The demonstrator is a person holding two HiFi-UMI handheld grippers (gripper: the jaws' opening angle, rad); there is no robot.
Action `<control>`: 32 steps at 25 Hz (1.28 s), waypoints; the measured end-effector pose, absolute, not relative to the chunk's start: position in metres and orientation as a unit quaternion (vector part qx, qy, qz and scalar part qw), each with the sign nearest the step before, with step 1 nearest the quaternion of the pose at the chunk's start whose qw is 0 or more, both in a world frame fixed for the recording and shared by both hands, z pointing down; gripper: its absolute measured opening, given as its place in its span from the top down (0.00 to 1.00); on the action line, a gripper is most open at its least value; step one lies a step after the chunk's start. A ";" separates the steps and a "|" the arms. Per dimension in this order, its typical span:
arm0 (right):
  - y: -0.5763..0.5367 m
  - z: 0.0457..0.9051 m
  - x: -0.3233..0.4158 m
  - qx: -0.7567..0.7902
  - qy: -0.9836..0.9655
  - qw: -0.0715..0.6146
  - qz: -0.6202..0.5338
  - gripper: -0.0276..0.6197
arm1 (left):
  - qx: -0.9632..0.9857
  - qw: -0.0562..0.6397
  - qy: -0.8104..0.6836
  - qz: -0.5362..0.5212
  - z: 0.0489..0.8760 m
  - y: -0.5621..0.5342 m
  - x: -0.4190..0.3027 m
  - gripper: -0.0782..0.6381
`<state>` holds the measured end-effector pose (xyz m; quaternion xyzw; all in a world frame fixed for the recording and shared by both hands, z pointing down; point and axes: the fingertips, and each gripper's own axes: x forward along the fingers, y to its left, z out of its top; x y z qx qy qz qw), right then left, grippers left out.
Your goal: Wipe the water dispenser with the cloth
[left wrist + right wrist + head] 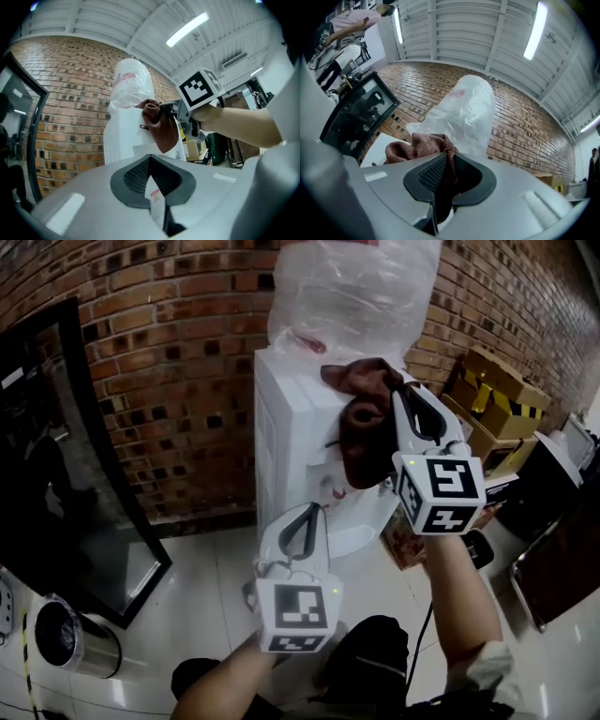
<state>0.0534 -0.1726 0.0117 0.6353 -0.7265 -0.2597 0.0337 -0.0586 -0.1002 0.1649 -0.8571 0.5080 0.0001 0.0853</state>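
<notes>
At the far left a black-framed glass panel [66, 474] leaned on the brick wall [169, 352], with a round metal bin [70, 638] on the floor near its foot.

The left gripper [312, 512] was held low and near, in front of the lower face of the water dispenser [291, 427]. In its own view its claw [151, 161] was pressed together with nothing between the pads, and it pointed at the white cabinet [122, 136] without touching it.

The dispenser stood upright against the wall, long axis vertical, with a plastic-wrapped bottle [352, 292] on top.

The brown cloth [366, 418] lay at the dispenser's upper right front corner. Its bunched top end sat on the top edge and the rest hung straight down the front face, so its long axis ran up and down. The right gripper [405, 395], raised on the right, had its claw pinching the cloth [417, 145] near the upper end; the fabric filled the gap between the pads [449, 161] and spilled out to the left of and beyond the tips.

Cardboard boxes [497, 390] stood by the wall at the far right.
</notes>
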 end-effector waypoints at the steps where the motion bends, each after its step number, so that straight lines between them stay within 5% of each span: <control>1: -0.174 0.011 0.064 0.647 -0.718 0.035 -0.256 0.86 | -0.861 0.082 0.502 0.001 0.169 -0.102 -0.056 0.89; 9: -0.187 0.010 0.139 0.694 -0.670 0.042 -0.258 0.86 | -0.875 0.028 0.483 0.025 0.201 -0.130 -0.013 0.89; 16: -0.196 0.023 0.191 0.708 -0.669 0.001 -0.227 0.86 | -0.875 0.054 0.480 0.038 0.187 -0.124 0.023 0.89; 26: -0.196 0.024 0.194 0.684 -0.701 -0.040 -0.195 0.86 | -0.836 0.085 0.537 0.078 0.157 -0.111 -0.009 0.89; 32: -0.140 -0.002 0.116 0.602 -0.748 -0.091 -0.263 0.86 | -0.810 0.089 0.575 0.078 0.151 -0.111 -0.052 0.89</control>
